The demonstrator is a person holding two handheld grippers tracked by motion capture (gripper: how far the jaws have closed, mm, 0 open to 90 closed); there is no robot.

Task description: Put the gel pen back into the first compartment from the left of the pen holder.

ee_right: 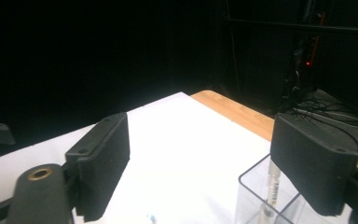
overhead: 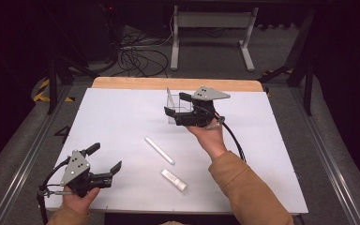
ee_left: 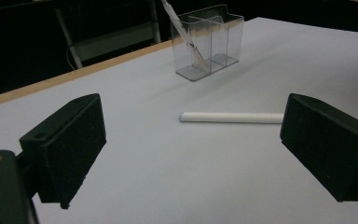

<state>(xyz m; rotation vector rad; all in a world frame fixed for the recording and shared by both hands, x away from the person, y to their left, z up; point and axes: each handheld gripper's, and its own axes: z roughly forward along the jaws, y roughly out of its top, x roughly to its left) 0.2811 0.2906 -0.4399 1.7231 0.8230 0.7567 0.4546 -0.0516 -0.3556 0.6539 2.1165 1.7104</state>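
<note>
A clear plastic organiser box with upright dividers stands toward the far side of a white surface. One slim clear pen leans inside its end compartment, its top sticking out above the rim; the other compartments look bare in the left gripper view. In the right gripper view the same pen is seen from above, standing in the box.

The right gripper, black with a grey three-cornered plate on top, is held by a hand in a tan sleeve right beside the box, just above its rim. Its pads stand wide apart and released, with nothing between them.

A white cylindrical pen or marker lies flat near the middle of the surface, well apart from the box. Nearer the person lies a short white tube with faint printing, just beside the white pen but not touching it.

The left gripper hovers over the near left corner, pads spread wide and released, pointing toward the white pen.

The surface is a white sheet over a wooden board whose pale edge shows at the far side. Beyond it the room is dark, with a grey floor, tangled black cables and a white metal frame.
</note>
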